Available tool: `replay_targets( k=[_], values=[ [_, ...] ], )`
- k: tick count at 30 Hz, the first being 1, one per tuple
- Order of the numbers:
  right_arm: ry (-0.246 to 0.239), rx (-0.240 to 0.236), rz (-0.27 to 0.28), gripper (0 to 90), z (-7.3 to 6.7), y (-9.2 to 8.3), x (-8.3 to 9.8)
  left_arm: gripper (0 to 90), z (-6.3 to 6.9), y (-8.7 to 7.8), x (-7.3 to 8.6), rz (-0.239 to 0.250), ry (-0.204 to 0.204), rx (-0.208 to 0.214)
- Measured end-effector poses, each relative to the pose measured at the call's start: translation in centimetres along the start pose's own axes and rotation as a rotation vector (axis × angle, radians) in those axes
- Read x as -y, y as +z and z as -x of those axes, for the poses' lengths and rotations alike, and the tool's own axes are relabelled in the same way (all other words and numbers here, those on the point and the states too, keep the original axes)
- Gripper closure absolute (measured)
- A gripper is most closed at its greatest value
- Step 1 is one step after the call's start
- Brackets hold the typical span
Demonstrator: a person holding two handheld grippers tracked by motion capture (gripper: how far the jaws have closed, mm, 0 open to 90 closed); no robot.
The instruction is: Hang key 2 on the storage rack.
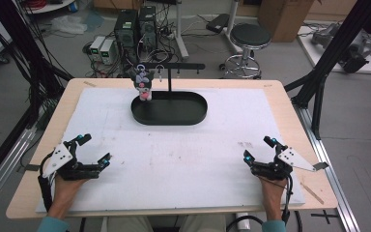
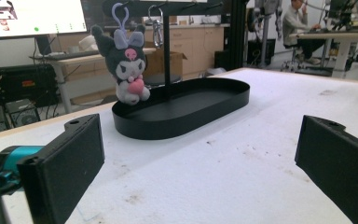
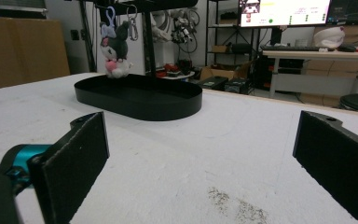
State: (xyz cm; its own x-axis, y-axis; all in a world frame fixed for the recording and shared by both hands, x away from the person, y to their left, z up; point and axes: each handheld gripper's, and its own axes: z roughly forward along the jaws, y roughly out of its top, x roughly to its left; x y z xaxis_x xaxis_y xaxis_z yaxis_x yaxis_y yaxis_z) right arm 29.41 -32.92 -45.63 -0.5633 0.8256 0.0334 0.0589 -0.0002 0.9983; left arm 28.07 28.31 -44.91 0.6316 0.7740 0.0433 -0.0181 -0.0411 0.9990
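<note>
A lab: computer towers [image 1: 135, 29], monitors [image 2: 37, 17], cluttered workbenches [image 3: 317, 51].

Your high view looks forward and down over the whole table [image 1: 280, 96]. Each gripper view sits low at your near edge, facing the far side; both share the black oval tray [image 2: 205, 105] and the hanging plush keychain [image 3: 114, 51].
</note>
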Motion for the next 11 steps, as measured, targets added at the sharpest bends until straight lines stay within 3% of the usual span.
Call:
replay_targets(
  k=[11],
  values=[
    [0.001, 0.0, 0.0, 2.6, 0.01, 0.0, 0.0, 1.7, 0.04, -0.06, 0.7, -0.008, -0.021, -0.021]
  ],
)
